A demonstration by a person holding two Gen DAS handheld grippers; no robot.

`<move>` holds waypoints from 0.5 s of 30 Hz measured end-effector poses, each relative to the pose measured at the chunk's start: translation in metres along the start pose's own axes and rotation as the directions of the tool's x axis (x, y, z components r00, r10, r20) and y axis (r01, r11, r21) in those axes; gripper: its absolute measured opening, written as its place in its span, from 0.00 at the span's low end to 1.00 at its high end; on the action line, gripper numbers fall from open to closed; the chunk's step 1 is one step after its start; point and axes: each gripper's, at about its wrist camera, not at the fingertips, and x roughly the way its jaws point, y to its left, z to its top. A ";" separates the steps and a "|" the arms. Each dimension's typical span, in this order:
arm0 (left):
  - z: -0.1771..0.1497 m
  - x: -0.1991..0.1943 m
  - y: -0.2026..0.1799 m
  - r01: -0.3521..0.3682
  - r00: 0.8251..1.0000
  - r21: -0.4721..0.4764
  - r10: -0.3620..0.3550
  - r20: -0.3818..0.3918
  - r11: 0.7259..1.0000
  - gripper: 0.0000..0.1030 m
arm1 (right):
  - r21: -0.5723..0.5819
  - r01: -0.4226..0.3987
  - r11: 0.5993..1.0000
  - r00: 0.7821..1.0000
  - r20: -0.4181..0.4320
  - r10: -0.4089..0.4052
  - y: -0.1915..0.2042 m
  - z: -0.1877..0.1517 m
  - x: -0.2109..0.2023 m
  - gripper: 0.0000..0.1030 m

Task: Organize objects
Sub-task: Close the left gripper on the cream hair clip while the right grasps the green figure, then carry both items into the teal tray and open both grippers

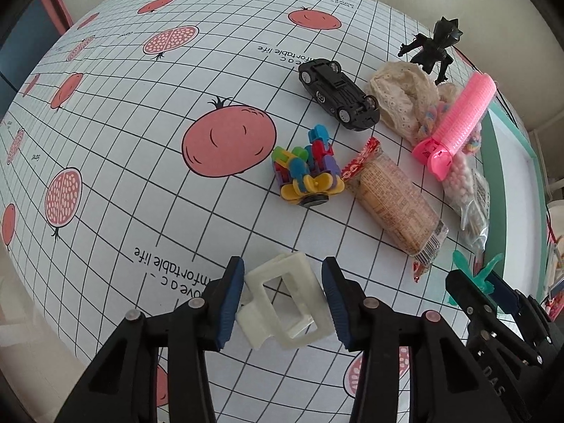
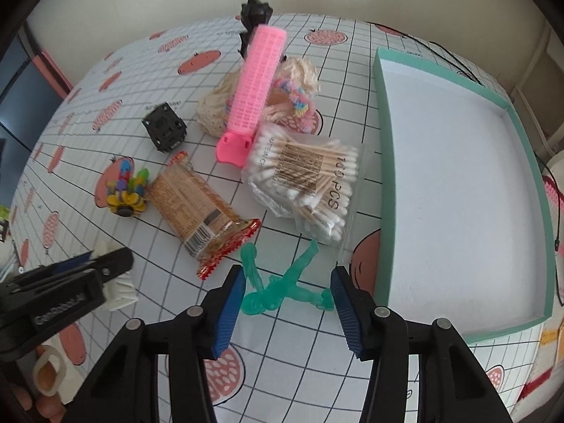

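Two clips: white clip between open left tool; right tool open around green figure.

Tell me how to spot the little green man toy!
Find the big teal box on the pomegranate tablecloth. Just left of its near corner, below the bag of cotton swabs, the green figure lies flat between the fingers of the open right hand-held gripper. It is the only see-through green thing; the other figure is black and far off.

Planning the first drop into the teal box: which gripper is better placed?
Right. The right gripper straddles the green figure beside the teal box; the left gripper straddles the white clip, farther away.
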 end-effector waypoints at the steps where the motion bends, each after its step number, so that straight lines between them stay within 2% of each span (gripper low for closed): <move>1: 0.002 0.000 -0.001 0.001 1.000 0.001 -0.001 0.002 1.000 0.46 | -0.001 -0.004 1.000 1.000 0.007 0.004 0.000 -0.001 -0.004 0.52; 6: 0.012 -0.002 -0.004 -0.001 1.000 0.002 0.001 0.018 1.000 0.46 | 0.014 -0.038 0.999 0.998 0.050 0.037 -0.001 0.002 -0.020 0.52; 9: 0.019 -0.004 -0.002 0.022 1.000 -0.017 -0.022 0.022 1.000 0.45 | 0.026 -0.058 0.998 0.995 0.083 0.056 -0.007 0.002 -0.032 0.52; 11: 0.025 -0.007 -0.001 0.037 0.999 -0.028 -0.036 0.035 0.999 0.45 | 0.036 -0.062 0.997 0.992 0.114 0.058 -0.001 0.008 -0.029 0.52; 15: 0.037 -0.013 -0.007 0.040 0.996 -0.010 -0.039 0.079 0.999 0.45 | 0.090 -0.059 0.994 0.984 0.171 0.043 -0.016 0.012 -0.038 0.52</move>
